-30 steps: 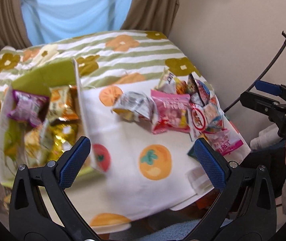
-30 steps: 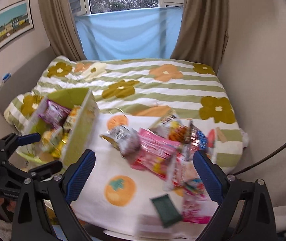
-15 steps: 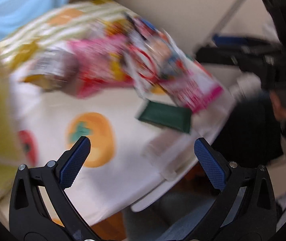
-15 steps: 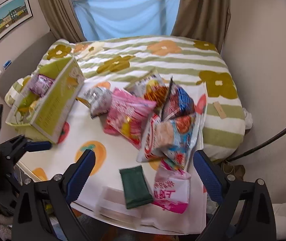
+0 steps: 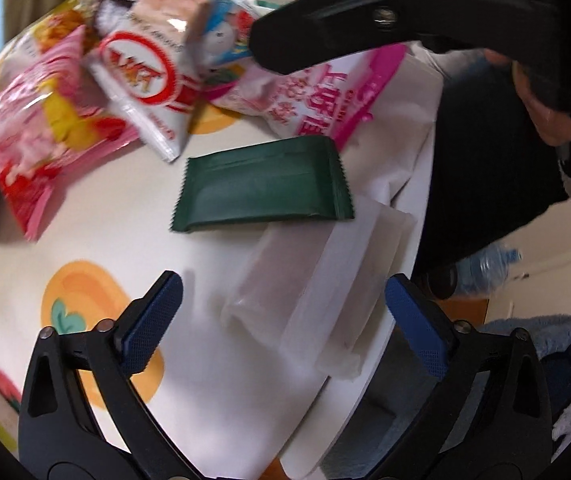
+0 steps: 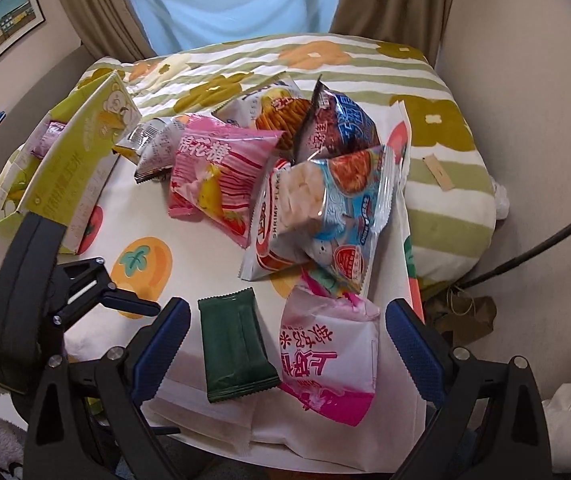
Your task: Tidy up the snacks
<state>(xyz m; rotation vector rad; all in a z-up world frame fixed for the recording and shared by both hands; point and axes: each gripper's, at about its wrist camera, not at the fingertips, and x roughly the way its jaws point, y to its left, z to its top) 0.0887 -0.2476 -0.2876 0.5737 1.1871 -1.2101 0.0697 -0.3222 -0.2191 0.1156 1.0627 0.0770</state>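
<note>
Judging by the layout, the sorting is only partly done: a few snacks are already seen in the green box [image 6: 65, 168] at the table's far left, while a heap of bags [image 6: 305, 184] is left loose on the cloth. A green packet [image 5: 263, 186] and a clear packet [image 5: 309, 300] lie nearest the front edge, with a pink-white bag [image 6: 329, 360] just beside the green one. The left gripper [image 5: 283, 324] is held with fingers spread wide and empty, the clear packet lying between its tips. The right gripper [image 6: 285, 348] is likewise wide and empty, hung over the green packet and the pink-white bag. Open cloth is found between box and heap, giving a carrying lane. The clear packet overhangs the table edge [image 5: 369, 364], so a nudge could likely tip it off. The two grippers are close together, and little room is left between them.
</note>
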